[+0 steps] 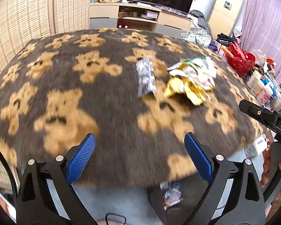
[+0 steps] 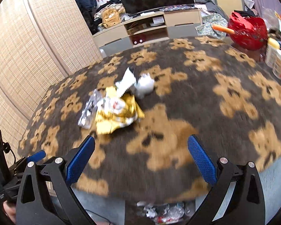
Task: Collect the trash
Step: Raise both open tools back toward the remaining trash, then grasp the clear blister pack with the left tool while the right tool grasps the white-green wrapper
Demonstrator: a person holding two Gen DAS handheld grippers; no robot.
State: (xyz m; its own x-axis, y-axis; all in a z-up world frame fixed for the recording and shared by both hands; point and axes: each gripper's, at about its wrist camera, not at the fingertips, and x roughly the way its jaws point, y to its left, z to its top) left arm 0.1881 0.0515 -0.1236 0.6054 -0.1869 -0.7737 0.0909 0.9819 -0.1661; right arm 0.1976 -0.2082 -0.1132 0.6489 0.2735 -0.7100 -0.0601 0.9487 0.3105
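1. A table (image 1: 106, 97) fills the middle of the room, covered by a fuzzy dark brown cloth patterned with tan teddy bears.
2. The left gripper (image 1: 139, 150) hovers above the near edge of the table. Its two blue-padded fingers stand wide apart and hold nothing.
3. The right gripper (image 2: 141, 151) hovers above the same near edge, further to the right. Its blue-padded fingers are also spread wide, with nothing between them.
4. The trash lies together on the cloth, ahead of both grippers and apart from them.
5. A silver wrapper (image 1: 146, 76) lies flat at the left side of the pile.
6. Just beside it sits a heap of crumpled yellow and white wrappers (image 1: 193, 80); from the right wrist view the two appear to touch.
7. A white crumpled ball of paper (image 2: 145, 86) sits at the far side of the heap, seen from the right wrist view.
8. A bin (image 2: 163, 211) stands on the floor below the near table edge, already holding wrappers and crumpled paper.
9. At the far right of the table a red basket (image 1: 240, 60) stands among jars and bottles (image 2: 278, 60).
10. Behind the table is a low TV cabinet (image 1: 140, 18) with a dark screen above it.
11. Both views are blurred, so wrapper lettering cannot be read.
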